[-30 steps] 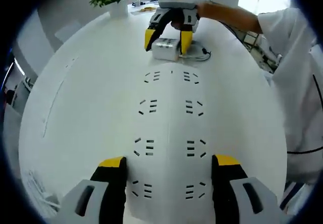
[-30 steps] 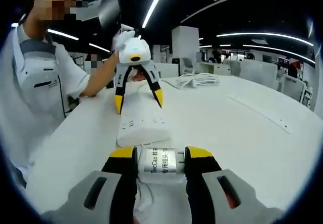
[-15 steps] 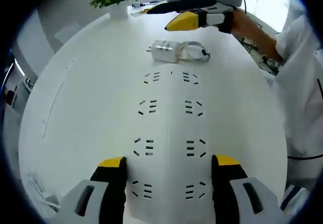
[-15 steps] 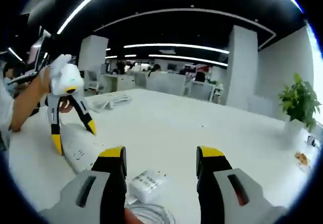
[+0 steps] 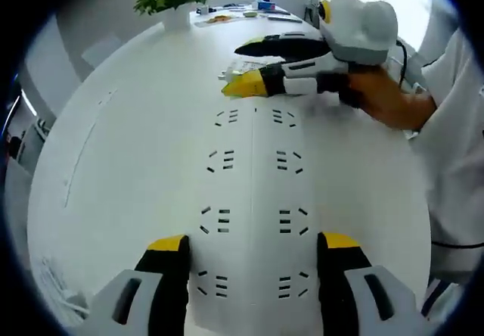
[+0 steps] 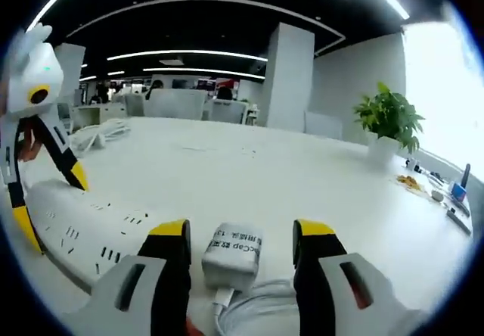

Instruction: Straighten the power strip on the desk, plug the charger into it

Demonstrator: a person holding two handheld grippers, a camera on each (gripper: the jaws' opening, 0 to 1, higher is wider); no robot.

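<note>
Open-plan office with strip lights is sitting in the background, and everything is happening on a big white desk [image 6: 318, 169]. Left claw [image 5: 252, 264] is hanging spread wide over the near end of the power strip [image 5: 253, 192], jaws on either side of it and gripping nothing — the strip's long axis is running straight away from that claw toward the charger [image 5: 240, 68] lying just past its far end. Right claw [image 6: 240, 241] is also released, and it's framing the charger [image 6: 233, 253] between its jaws without touching it, with the coiled cable [image 6: 261, 306] trailing back toward the camera. From that side the power strip [image 6: 83, 226] is lying off to the left, so the right claw is clearly the nearer one for the charger. My guess — it's lining up to clench on the charger next, while the left one is steadying the strip.
</note>
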